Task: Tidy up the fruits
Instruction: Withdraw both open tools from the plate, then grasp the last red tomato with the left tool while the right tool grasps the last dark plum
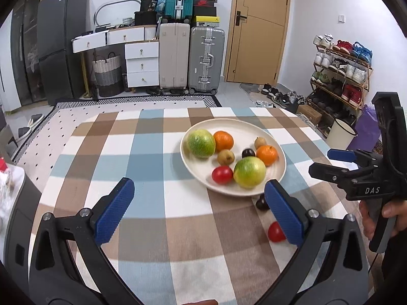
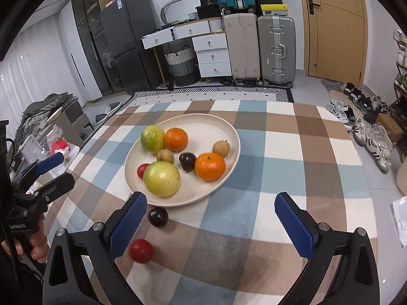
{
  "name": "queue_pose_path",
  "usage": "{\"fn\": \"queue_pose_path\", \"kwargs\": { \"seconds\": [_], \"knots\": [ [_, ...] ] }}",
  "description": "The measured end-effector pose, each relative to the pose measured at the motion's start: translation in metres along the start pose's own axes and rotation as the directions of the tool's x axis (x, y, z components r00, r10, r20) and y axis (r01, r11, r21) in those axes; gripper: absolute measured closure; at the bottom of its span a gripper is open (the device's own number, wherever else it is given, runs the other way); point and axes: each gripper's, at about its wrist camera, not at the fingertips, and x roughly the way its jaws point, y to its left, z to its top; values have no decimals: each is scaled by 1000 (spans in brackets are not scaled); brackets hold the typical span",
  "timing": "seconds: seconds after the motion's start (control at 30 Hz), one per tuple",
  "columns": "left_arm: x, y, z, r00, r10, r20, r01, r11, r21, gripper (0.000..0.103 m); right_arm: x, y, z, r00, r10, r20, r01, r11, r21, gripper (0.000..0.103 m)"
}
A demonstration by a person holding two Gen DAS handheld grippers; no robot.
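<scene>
My left gripper (image 1: 199, 209) and right gripper (image 2: 209, 225) gape wide, empty; left pad (image 1: 283, 212) half-hides plum (image 1: 261, 203), tomato (image 1: 276, 231).

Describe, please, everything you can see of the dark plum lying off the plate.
The dark plum is small, round and glossy, a deep purple that is nearly black. It rests on the checked tablecloth just in front of the plate's near rim, apparently not touching it. A red tomato lies nearby, apart. Nothing grips it.
</scene>
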Motion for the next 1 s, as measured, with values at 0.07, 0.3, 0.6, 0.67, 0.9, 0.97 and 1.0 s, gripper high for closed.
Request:
{"fn": "queue_pose_path", "kwargs": {
  "seconds": [0.07,0.3,0.6,0.67,0.9,0.97,1.0],
  "knots": [
    [-4,-1,-6,1000,-4,-8,4,1000,-2,1,0,0,-6,1000,-4,-16,4,1000,-1,1],
    [-4,-11,-26,998,-26,-57,25,999,-20,1,1,1,-24,998,-8,-57,9,1000,7,1],
    [12,-39,-43,992,-58,-109,59,998,7,1,4,-1,-47,996,-7,-86,8,1000,3,1],
    [17,-45,-45,990,-67,-123,69,997,17,1,7,-3,-50,996,-7,-94,8,1000,11,1],
    [36,-68,-54,981,-86,-173,96,994,52,1,8,-11,-56,995,-14,-97,16,1000,25,1],
    [42,-73,-55,979,-87,-183,100,993,62,1,8,-14,-57,995,-18,-99,22,999,33,1],
    [45,-75,-56,979,-83,-187,98,993,70,1,8,-16,-58,995,-19,-101,23,999,38,1]
  ]
}}
